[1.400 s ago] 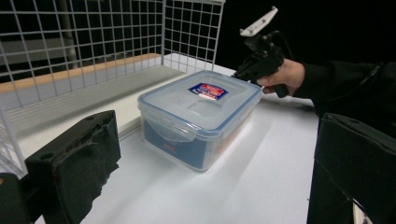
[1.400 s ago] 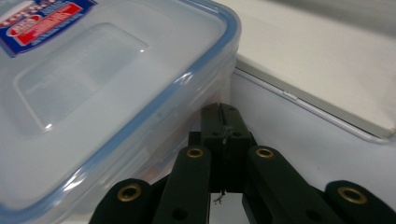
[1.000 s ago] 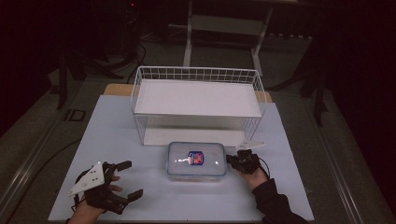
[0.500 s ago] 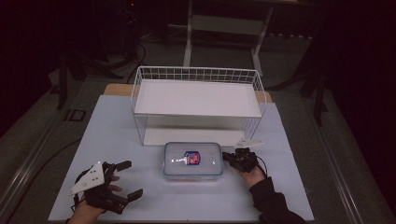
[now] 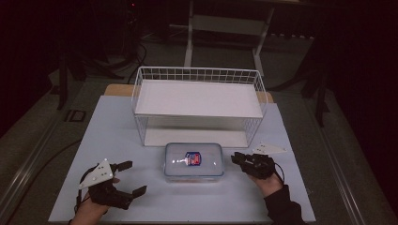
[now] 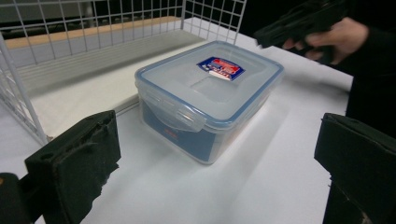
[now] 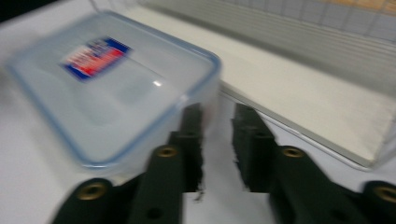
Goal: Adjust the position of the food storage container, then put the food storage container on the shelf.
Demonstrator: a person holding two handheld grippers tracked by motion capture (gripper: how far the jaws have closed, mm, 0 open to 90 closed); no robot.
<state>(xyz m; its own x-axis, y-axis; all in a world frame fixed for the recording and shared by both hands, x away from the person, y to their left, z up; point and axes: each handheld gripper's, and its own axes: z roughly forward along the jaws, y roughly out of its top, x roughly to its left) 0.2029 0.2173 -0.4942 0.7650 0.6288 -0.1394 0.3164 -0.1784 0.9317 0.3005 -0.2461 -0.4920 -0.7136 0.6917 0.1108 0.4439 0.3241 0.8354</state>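
Between my hands on the surface [image 5: 117,136] sits a stiff, slick plastic box [image 5: 193,161], seemingly light; best gripped at its clip-flaps. My right hand-held gripper [image 5: 237,158] has just been opening, narrow and empty; the left hand-held gripper [image 5: 132,177] gapes wide.

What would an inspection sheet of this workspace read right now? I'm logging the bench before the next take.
Surface: white table top, bare at the front.
Job's things: clear plastic container with a blue-sealed lid and a red-and-blue label, lid on, standing in front of the rack.
Rack: white wire rack with two white shelves, nothing seen on them.
Clutter: nothing seen.
Grippers: left gripper at the front left, jaws wide apart, nothing between them. Right gripper beside the container's right end; its jaws have just been opening, a narrow gap, nothing between them.
Cables: a thin black cable loops by the right gripper; more lie on the floor behind.
Surroundings: dark room, grey floor, stand legs behind the table.
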